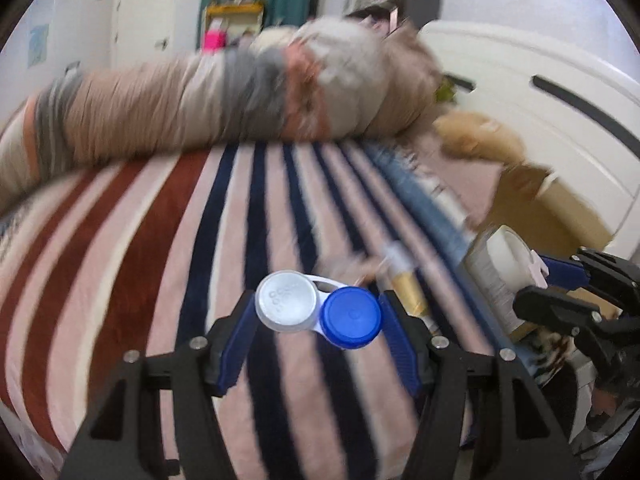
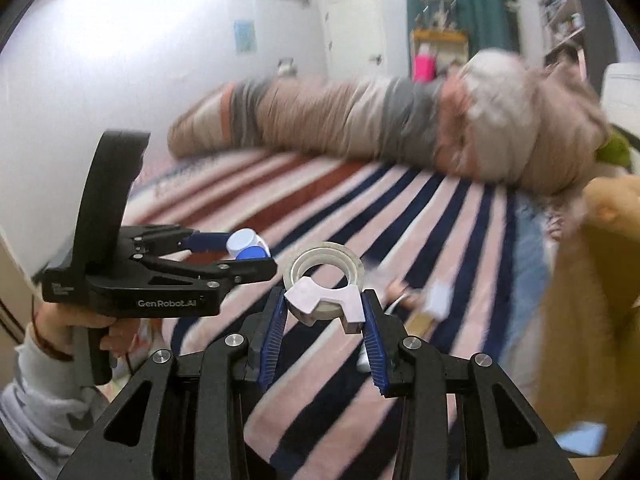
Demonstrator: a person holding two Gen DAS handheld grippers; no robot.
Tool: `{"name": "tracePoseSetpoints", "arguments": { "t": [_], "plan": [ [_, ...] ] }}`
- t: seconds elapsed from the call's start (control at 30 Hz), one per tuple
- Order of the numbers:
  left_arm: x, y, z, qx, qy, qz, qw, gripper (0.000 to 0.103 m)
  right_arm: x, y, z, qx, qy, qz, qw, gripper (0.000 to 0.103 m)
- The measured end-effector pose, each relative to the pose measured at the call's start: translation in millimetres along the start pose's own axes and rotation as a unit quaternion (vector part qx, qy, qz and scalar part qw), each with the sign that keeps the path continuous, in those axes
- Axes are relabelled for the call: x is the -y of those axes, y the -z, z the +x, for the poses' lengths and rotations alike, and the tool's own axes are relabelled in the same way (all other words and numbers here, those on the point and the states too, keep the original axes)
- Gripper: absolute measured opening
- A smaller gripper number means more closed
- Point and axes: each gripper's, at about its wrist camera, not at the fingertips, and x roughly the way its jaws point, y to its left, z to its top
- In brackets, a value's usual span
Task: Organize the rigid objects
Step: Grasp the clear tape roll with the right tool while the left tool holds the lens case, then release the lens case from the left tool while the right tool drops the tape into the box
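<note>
My left gripper (image 1: 318, 316) is shut on a contact lens case (image 1: 316, 310) with one white cap and one blue cap, held above the striped blanket (image 1: 160, 240). It also shows in the right wrist view (image 2: 248, 250), at the left. My right gripper (image 2: 324, 308) is shut on a tape dispenser (image 2: 324, 288), a clear tape roll in a pale holder, held above the blanket (image 2: 400, 208). In the left wrist view the right gripper (image 1: 560, 292) shows at the right edge with the tape roll (image 1: 508, 256).
A rolled beige and grey quilt (image 1: 240, 92) lies across the far side of the bed. A gold tube (image 1: 408, 288) and small items lie on the blanket ahead. A cardboard box (image 1: 560, 204) and a tan plush toy (image 2: 600, 260) are at the right.
</note>
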Motion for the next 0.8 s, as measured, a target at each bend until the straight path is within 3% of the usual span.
{"name": "tracePoseSetpoints", "arguments": {
  "t": [0.2,0.27,0.33,0.43,0.63,0.8],
  "plan": [
    [77.3,-64.2,-23.9,0.051,0.08,0.062,0.9936,0.058,74.8,-5.0,-67.3,0.041,0.088,0.052,0.994,0.033],
    [106.8,-81.1,-21.8,0.056,0.098,0.086,0.9899,0.058,112.2,0.4,-69.6,0.007,0.132,0.079,0.988,0.033],
    [141.7,-97.7,-13.4,0.051,0.13,0.111,0.9841,0.058,133.9,5.9,-67.7,-0.008,0.145,0.076,0.987,0.033],
    [181.3,-114.9,10.6,0.015,0.167,0.125,0.9779,0.058,159.8,15.9,-53.1,-0.049,0.183,0.077,0.979,0.033],
    [242.7,-119.6,54.3,-0.048,0.171,0.164,0.9703,0.058,170.3,36.6,-59.3,-0.061,0.199,0.071,0.976,0.037],
    [263.2,-112.1,77.7,-0.084,0.153,0.185,0.9672,0.059,174.8,42.1,-71.5,-0.043,0.191,0.086,0.977,0.04]
  ]
}}
